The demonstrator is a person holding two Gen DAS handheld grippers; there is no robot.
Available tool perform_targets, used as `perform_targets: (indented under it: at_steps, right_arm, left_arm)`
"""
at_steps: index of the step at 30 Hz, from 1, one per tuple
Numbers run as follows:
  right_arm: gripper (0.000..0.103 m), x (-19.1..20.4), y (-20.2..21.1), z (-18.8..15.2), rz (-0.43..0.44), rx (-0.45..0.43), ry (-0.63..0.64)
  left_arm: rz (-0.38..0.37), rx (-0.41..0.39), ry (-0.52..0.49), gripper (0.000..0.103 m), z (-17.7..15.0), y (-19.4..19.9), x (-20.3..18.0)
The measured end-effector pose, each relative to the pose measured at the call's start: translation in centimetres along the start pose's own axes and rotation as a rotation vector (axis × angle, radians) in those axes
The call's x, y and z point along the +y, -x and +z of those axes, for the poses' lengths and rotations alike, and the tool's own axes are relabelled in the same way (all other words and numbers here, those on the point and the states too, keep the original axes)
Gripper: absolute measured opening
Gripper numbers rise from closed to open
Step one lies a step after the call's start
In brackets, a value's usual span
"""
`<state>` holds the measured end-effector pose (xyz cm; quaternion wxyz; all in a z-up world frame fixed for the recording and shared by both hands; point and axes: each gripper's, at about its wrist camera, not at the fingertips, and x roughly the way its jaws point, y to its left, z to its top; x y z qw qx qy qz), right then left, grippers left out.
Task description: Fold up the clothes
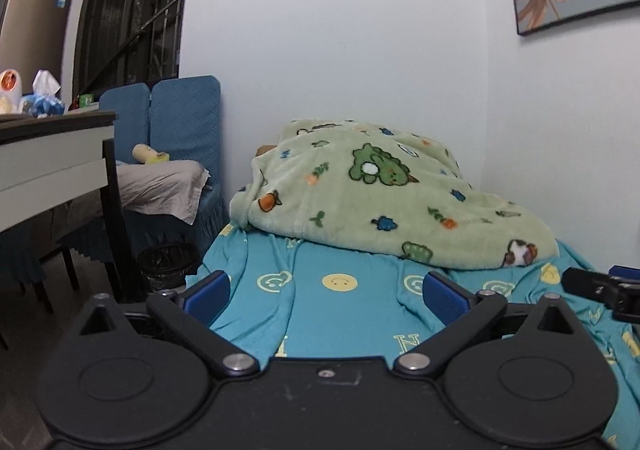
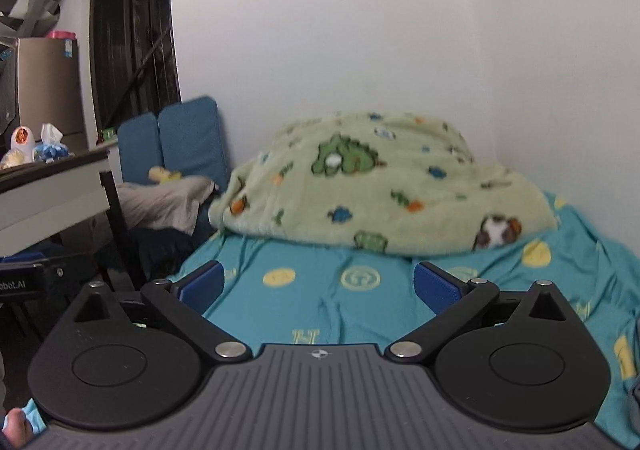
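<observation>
A wrinkled teal cloth (image 1: 344,314) printed with yellow smiley faces and letters lies spread over the bed; I cannot tell whether it is a garment or a sheet. My left gripper (image 1: 324,284) hovers low over its near part, blue pads (image 1: 210,288) wide apart and nothing between them. My right gripper (image 2: 318,276) hangs likewise over the teal cloth (image 2: 320,302), open and empty. Part of the right gripper (image 1: 600,290) shows at the right edge of the left wrist view. A green fleece blanket (image 1: 380,190) with dinosaur prints is heaped at the far end.
A white desk (image 1: 52,166) with a dark frame stands to the left, with tissues and small items on top. Behind it are blue-covered chairs (image 1: 184,118) with a grey cloth, and a black waste bin (image 1: 168,262) on the floor. White walls close off the bed's far and right sides.
</observation>
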<state>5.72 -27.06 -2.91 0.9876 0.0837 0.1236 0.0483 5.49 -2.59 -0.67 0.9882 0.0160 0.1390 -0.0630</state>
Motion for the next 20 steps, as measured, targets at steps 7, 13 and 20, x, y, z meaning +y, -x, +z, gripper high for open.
perform_targets:
  at_steps: [7,13,20]
  right_arm:
    - [0.103,0.9,-0.5,-0.5,-0.007,0.033,0.024]
    - [0.103,1.0,-0.1,-0.2,-0.015,0.019,0.019]
    - [0.103,1.3,0.0,-0.3,-0.014,0.008,0.022]
  left_arm:
    - [0.005,-0.002,-0.062,0.103,-0.5,0.0,-0.9]
    - [-0.002,0.011,-0.060,0.103,-0.8,-0.1,-0.7]
    - [0.017,0.001,-0.065,0.103,-0.7,0.1,-0.6]
